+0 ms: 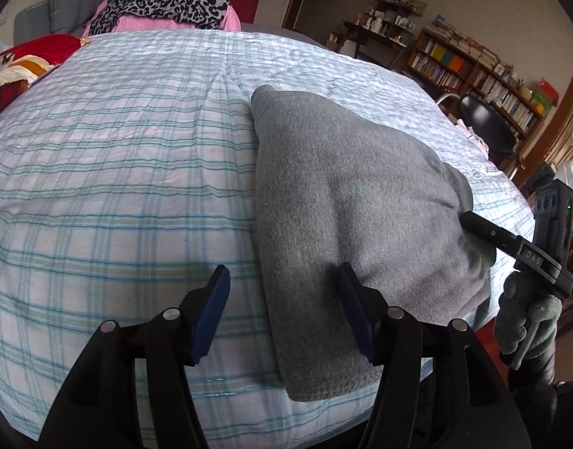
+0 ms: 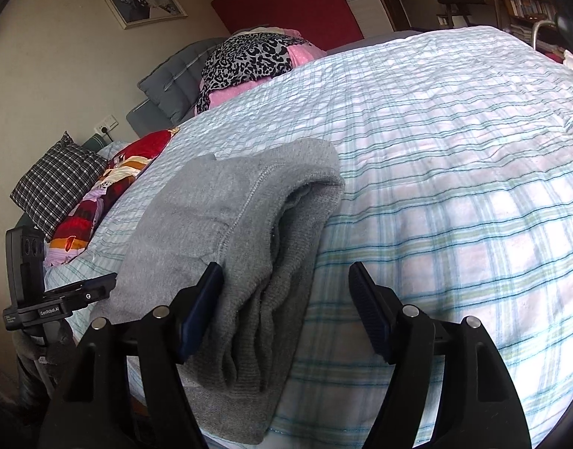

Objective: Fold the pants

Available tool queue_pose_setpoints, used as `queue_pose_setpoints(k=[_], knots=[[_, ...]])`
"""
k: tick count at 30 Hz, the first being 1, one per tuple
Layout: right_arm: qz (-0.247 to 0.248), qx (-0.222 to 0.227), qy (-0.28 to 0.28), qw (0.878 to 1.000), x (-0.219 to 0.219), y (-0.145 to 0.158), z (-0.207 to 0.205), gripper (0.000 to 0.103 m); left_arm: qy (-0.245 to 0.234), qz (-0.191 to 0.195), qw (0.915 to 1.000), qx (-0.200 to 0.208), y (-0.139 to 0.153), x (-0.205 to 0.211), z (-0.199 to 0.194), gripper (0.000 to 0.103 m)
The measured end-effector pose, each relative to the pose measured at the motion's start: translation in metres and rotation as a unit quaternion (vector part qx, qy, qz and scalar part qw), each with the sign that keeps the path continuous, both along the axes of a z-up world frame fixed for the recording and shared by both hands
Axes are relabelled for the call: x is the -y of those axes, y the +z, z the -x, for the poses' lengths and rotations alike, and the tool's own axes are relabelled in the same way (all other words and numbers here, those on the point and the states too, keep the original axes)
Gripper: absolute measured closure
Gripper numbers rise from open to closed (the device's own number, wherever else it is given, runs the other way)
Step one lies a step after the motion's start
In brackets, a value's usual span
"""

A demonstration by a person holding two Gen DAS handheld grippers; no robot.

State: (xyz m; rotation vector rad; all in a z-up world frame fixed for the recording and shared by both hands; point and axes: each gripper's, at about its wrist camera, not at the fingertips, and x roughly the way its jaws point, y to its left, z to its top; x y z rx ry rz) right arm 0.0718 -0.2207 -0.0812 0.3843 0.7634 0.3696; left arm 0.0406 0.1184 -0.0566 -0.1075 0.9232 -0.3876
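Pants (image 1: 346, 202), grey and soft-knit, lie as a thick folded bundle at the near edge of the bed (image 1: 118, 157), on its blue-and-white checked cover. One end of the bundle droops over that near edge, so the fold looks nearly done, and the pile sits where both hands can reach it without leaning across the mattress.

Seen from the left wrist, the left gripper (image 1: 284, 310) hovers above the near part of the bundle with its jaws released. One blue pad is over the checked cover, the other over grey cloth, and neither pinches anything. That fits a hand that has let go, I judge, or one lining up to press the fold flat.

On the right side of the bundle the right gripper (image 2: 286, 310) also stands spread. Its left pad rests beside the stacked layers and its right pad hangs over bare cover, with nothing clamped between them. In the left wrist view one of its fingers lies along the right edge of the bundle, perhaps to steady the layers.

Room to move is generous. The far and left parts of the cover are bare, and the leopard-print cloth (image 1: 166, 0) and red patterned blanket (image 2: 110, 194) sit well apart at the head end. The overhanging edge is the likeliest spot for the stack to slide.
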Motion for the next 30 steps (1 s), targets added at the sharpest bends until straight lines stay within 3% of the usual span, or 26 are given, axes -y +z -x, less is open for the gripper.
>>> queue_pose_setpoints(k=[6,9,16,22,25,26,30], knots=[[-0.042,-0.024,0.015,0.999,-0.001,0.001,-0.025,0.031,-0.005,0.047,0.9988,-0.015,0.008,-0.004,-0.030,0.025],[-0.070,-0.048,0.025,0.996,0.002,-0.005,-0.040,0.024,-0.016,0.049,0.9983,-0.025,0.005,0.001,-0.051,0.024],[-0.061,-0.059,0.054,0.995,-0.007,-0.006,-0.058,0.022,-0.062,0.130,0.9846,-0.099,-0.015,-0.001,-0.090,0.020],[-0.046,-0.060,0.077,0.994,-0.027,-0.007,-0.076,0.022,-0.111,0.145,0.9771,-0.109,-0.019,0.007,-0.097,0.019],[-0.037,-0.056,0.087,0.994,-0.029,-0.007,-0.075,0.032,-0.129,0.134,0.9771,-0.103,-0.020,0.019,-0.096,0.020],[-0.037,-0.056,0.088,0.994,-0.027,-0.007,-0.074,0.040,-0.133,0.130,0.9776,-0.099,-0.020,0.021,-0.095,0.025],[-0.056,-0.051,0.094,0.993,-0.021,-0.007,-0.071,0.054,-0.138,0.145,0.9754,-0.092,-0.018,0.020,-0.094,0.043]])
